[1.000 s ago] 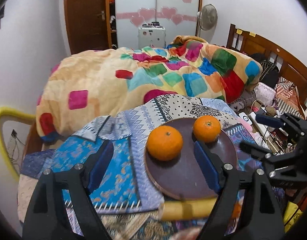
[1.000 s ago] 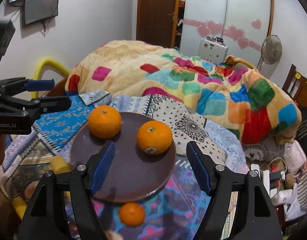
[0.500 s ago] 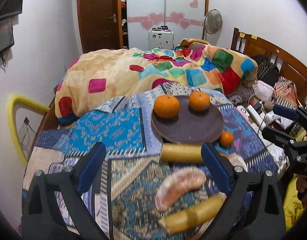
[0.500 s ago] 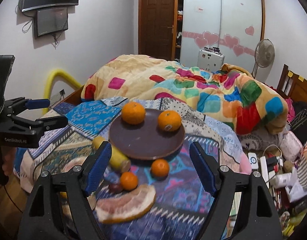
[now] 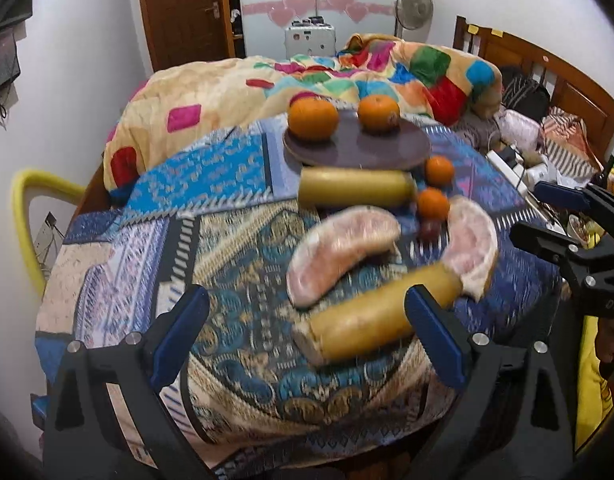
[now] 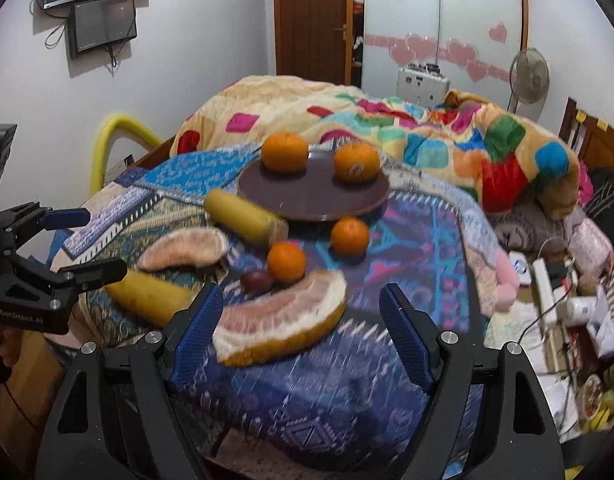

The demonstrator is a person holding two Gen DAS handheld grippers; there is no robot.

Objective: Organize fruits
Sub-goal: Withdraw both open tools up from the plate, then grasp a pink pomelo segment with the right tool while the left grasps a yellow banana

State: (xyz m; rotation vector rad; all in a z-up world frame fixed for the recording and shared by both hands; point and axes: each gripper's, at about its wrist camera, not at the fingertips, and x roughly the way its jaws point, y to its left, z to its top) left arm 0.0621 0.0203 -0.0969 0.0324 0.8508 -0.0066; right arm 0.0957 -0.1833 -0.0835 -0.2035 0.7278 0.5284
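Note:
A brown plate [image 5: 387,148] [image 6: 315,196] at the table's far side holds two oranges [image 5: 313,119] [image 6: 357,162]. In front of it lie two small oranges [image 6: 349,236] [image 6: 286,261], a dark round fruit [image 6: 257,281], two pomelo wedges [image 5: 341,254] [image 6: 283,322] and two yellow peel rolls [image 5: 355,188] [image 5: 371,322]. My left gripper [image 5: 307,340] is open and empty over the near roll. My right gripper [image 6: 303,332] is open and empty over the near pomelo wedge.
A patterned blue cloth [image 5: 211,184] covers the round table. A bed with a patchwork blanket [image 6: 427,136] stands behind it. A yellow chair back [image 5: 23,216] is at the left. Cluttered cables and boxes [image 6: 559,296] lie on the floor at the right.
Both grippers have pulled back from the plate and away from the table, so the loose fruit in front of the plate has come into view. Both stay open and empty.

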